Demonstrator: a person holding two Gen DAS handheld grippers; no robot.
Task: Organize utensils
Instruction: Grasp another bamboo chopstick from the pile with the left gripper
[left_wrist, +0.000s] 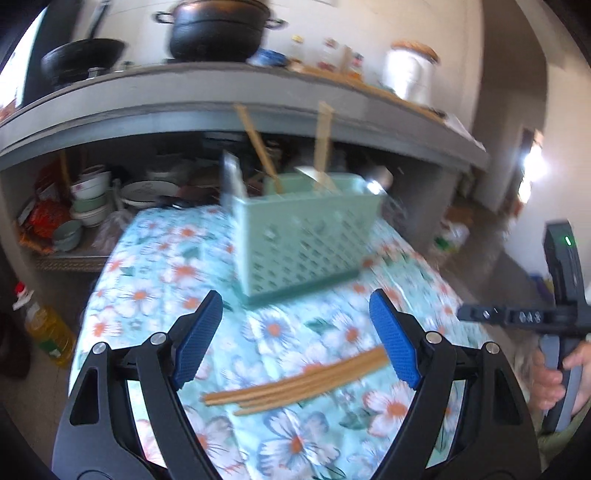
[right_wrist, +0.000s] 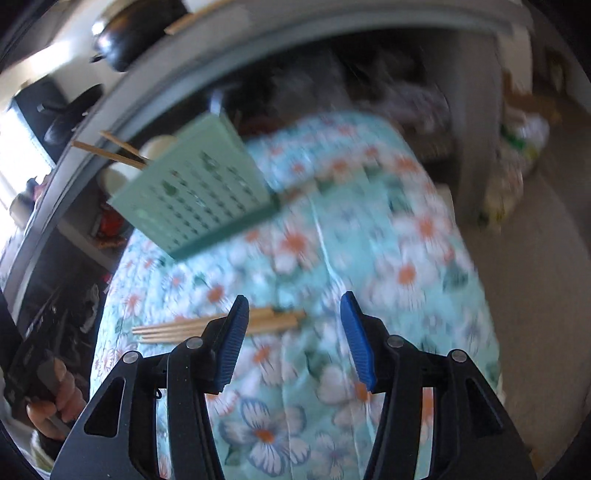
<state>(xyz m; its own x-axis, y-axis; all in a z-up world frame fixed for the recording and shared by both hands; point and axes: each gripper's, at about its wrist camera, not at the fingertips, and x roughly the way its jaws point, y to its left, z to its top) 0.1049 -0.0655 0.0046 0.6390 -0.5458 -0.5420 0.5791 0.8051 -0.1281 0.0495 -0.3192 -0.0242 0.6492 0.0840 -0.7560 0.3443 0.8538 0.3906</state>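
A green perforated utensil basket (left_wrist: 303, 236) stands on the flowered tablecloth (left_wrist: 155, 266). It holds upright wooden chopsticks (left_wrist: 258, 147) and metal utensils (left_wrist: 232, 177). A bundle of wooden chopsticks (left_wrist: 295, 384) lies loose on the cloth, just in front of my open, empty left gripper (left_wrist: 295, 317). In the right wrist view the basket (right_wrist: 195, 192) is at upper left and the loose chopsticks (right_wrist: 177, 328) lie partly behind the left finger of my open, empty right gripper (right_wrist: 293, 310). The right gripper's body (left_wrist: 561, 295) shows at the left view's right edge.
A grey counter (left_wrist: 221, 96) with black pots (left_wrist: 218, 33) and jars overhangs the table's far side. Bowls and plates (left_wrist: 92, 199) fill the shelf below it. An oil bottle (left_wrist: 48, 328) stands on the floor at left. The cloth (right_wrist: 369, 258) drops off at right.
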